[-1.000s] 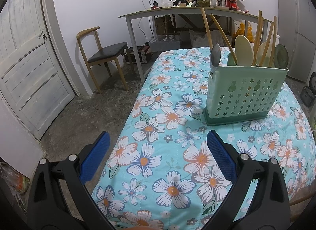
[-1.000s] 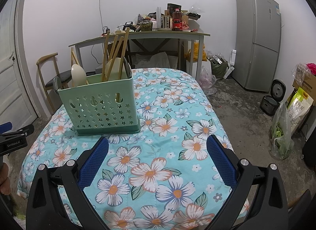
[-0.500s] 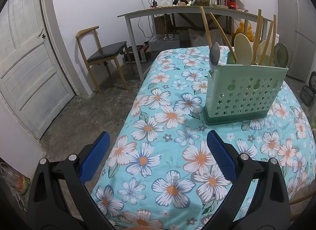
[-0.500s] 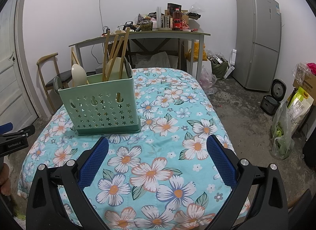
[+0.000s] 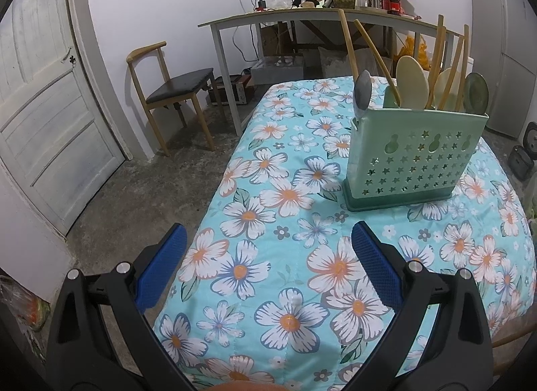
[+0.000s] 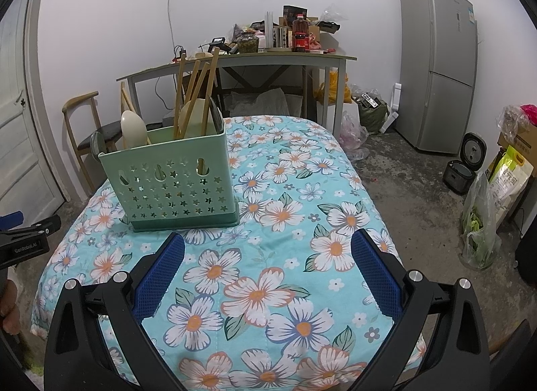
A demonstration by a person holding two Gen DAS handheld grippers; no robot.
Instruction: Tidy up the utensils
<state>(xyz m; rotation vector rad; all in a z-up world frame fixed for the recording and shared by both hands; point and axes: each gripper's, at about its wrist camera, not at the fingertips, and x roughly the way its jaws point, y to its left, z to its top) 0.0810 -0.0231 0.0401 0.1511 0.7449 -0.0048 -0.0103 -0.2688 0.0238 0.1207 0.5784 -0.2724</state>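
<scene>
A pale green utensil holder (image 5: 412,156) with star-shaped holes stands upright on the floral tablecloth (image 5: 288,250). Cream spoons (image 5: 411,82), wooden chopsticks (image 5: 439,58) and a grey spoon (image 5: 362,93) stick out of it. My left gripper (image 5: 268,263) is open over the table's near left edge, well short of the holder, with nothing between its fingers. In the right wrist view the holder (image 6: 174,182) stands ahead and to the left. My right gripper (image 6: 266,271) is open and empty above the cloth (image 6: 302,209). The left gripper (image 6: 23,240) shows at the left edge.
A wooden chair (image 5: 171,98) and a white door (image 5: 43,105) are to the left. A cluttered desk (image 6: 251,58) stands behind the table. To the right are a fridge (image 6: 439,65), a rice cooker (image 6: 465,166) and bags (image 6: 480,223) on the floor.
Both views have shifted only a little; the holder sits slightly lower and nearer in the frames. Both grippers stay open and empty.
</scene>
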